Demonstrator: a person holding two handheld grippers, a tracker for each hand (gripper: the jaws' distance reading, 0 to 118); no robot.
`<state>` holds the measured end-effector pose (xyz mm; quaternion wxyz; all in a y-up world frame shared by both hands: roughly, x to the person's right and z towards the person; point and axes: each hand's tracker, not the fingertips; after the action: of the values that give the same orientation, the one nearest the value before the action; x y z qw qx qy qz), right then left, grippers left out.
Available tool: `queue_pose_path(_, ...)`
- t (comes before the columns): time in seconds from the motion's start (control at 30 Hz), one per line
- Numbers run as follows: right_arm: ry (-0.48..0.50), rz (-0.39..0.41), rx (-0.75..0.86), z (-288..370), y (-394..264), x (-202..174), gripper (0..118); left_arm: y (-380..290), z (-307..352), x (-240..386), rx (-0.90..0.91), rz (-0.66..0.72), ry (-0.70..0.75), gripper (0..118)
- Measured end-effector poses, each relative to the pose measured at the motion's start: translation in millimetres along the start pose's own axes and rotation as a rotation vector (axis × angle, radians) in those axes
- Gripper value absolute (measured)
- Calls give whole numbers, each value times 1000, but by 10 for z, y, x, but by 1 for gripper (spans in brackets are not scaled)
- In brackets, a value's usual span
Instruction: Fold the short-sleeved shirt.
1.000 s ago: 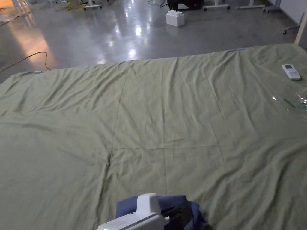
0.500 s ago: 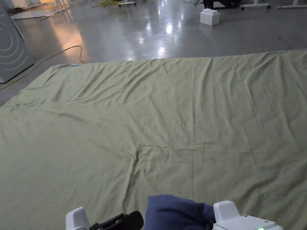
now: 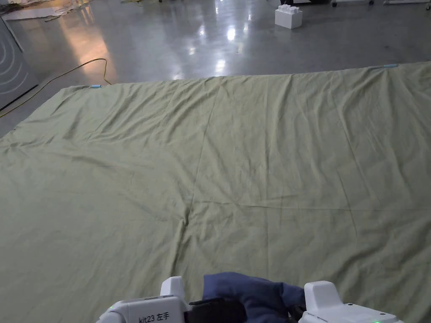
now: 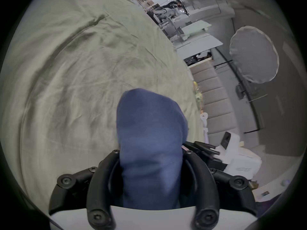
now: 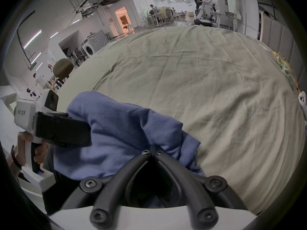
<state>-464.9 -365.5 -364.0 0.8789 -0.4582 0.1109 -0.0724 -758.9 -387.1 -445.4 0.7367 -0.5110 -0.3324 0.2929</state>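
The blue short-sleeved shirt (image 3: 248, 290) is bunched up just above the near edge of the green sheet (image 3: 210, 168). My right gripper (image 5: 152, 152) is shut on a fold of the shirt (image 5: 119, 125), its tips meeting on the cloth. It shows at the bottom right in the head view (image 3: 296, 312). My left gripper (image 4: 152, 151) is open, its jaws standing wide apart with a thick roll of the shirt (image 4: 149, 125) between them. In the right gripper view, the left gripper (image 5: 83, 130) pushes into the bundle's left side, a hand on its handle.
The wrinkled sheet stretches wide ahead and to both sides. Beyond its far edge is shiny grey floor with a white block (image 3: 288, 17), a yellow cable (image 3: 84, 67) and a grey appliance (image 3: 8, 71). A white remote (image 5: 302, 100) lies at the sheet's right side.
The head camera swung left. My left gripper has come in from the left and now has the shirt between its jaws. The right gripper has kept its hold on the shirt.
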Motion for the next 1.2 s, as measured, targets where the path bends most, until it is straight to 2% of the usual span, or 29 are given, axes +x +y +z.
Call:
queue_pose_path(0.03, 8, -12, 2, 9, 2, 15, 0, 20, 14, -20, 22, -1, 61, 48)
queue_pose_path(0.1, 31, -25, 6, 49, 10, 43, 0, 40, 95, -83, 43, 75, 6, 43)
queue_pose_path(0.17, 88, -33, 16, 181, 33, 62, 0, 62, 273, -60, 62, 72, -10, 40)
queue_pose_path(0.27, 156, -39, 137, 510, -23, 90, 0, 262, 918, -39, 200, 65, -59, 39)
queue_pose_path(0.33, 169, -45, 154, 675, -96, 160, 0, 503, 1450, -143, 200, 39, -36, 39)
queue_pose_path(0.4, 169, -91, 144, 788, -188, 233, 0, 778, 1999, -301, 229, -1, 136, 39)
queue_pose_path(0.5, 163, -169, 138, 849, -351, 355, 0, 1176, 2628, -679, 222, 65, 361, 39)
queue_pose_path(0.57, 149, -184, 122, 848, -436, 404, 0, 1327, 2818, -795, 233, 79, 483, 39)
queue_pose_path(0.7, 117, -191, 75, 802, -558, 486, 0, 1544, 2851, -1215, 263, 183, 600, 41)
queue_pose_path(0.77, 119, -197, 58, 775, -604, 528, 0, 1516, 2661, -1311, 284, 201, 687, 55)
queue_pose_path(0.8, 121, -203, 48, 764, -614, 552, 0, 1505, 2553, -1298, 290, 215, 767, 71)
queue_pose_path(0.83, 119, -198, 43, 773, -616, 563, 0, 1503, 2492, -1283, 273, 175, 851, 77)
queue_pose_path(0.9, 99, -174, 55, 825, -606, 570, 0, 1490, 2554, -1128, 277, 81, 920, 82)
queue_pose_path(1.0, 93, -160, 100, 945, -551, 617, 0, 1590, 2801, -794, 255, 98, 1099, 84)
queue_pose_path(1.1, 91, -194, 182, 1038, -416, 693, 0, 1538, 3029, -129, 355, -141, 1046, 84)
queue_pose_path(1.2, 64, -209, 313, 1194, -115, 646, 0, 1302, 3047, 781, 477, -375, 920, 84)
